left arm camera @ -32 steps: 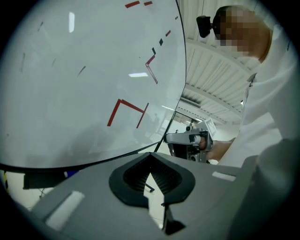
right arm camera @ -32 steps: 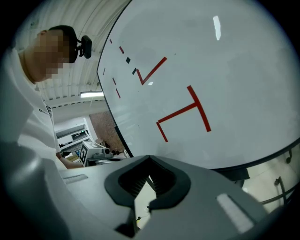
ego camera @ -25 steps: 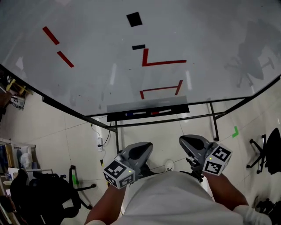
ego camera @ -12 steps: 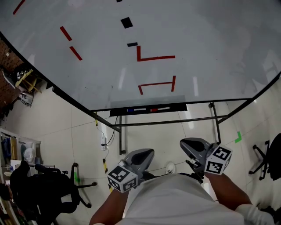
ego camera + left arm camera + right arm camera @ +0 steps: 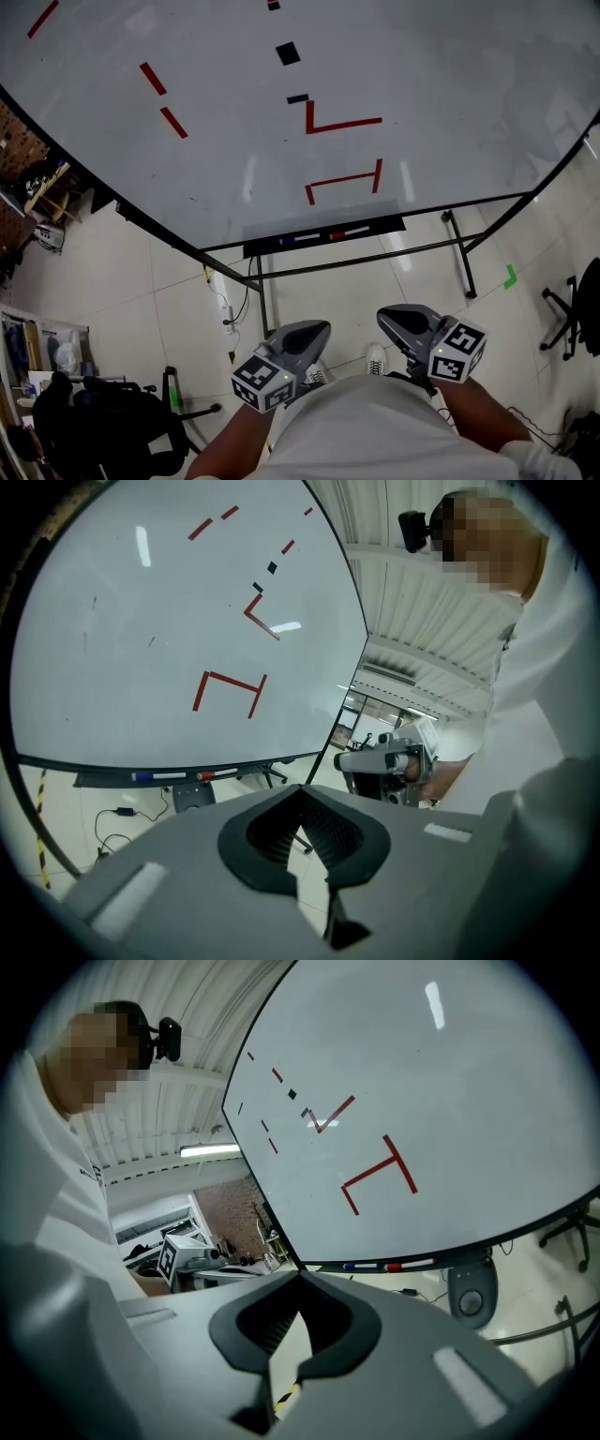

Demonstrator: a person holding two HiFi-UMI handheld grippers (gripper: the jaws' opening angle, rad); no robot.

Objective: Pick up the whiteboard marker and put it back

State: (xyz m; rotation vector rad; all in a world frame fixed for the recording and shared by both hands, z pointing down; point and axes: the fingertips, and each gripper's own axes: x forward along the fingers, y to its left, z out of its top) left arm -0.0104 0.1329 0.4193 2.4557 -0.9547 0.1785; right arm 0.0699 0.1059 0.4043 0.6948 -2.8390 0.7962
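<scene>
Two whiteboard markers lie end to end in the black tray (image 5: 384, 226) under the whiteboard (image 5: 450, 103): a blue-capped marker (image 5: 292, 241) and a red-capped marker (image 5: 345, 234). The blue-capped marker (image 5: 155, 776) (image 5: 361, 1266) and the red-capped marker (image 5: 211, 773) (image 5: 405, 1265) also show in both gripper views. My left gripper (image 5: 314, 330) (image 5: 302, 789) and right gripper (image 5: 392, 321) (image 5: 300, 1274) are held close to my body, well short of the tray. Both are shut with nothing in them.
The whiteboard carries red line marks (image 5: 342, 124) and black squares (image 5: 288, 53). Its metal stand legs (image 5: 457, 253) reach onto the tiled floor. A power strip (image 5: 225, 319) lies by the left leg. A black chair (image 5: 103, 422) is at lower left, another chair (image 5: 574, 314) at right.
The head view has swung slightly, so the board and tray sit a little differently in frame. Both grippers stay near my body, still shut and holding nothing.
</scene>
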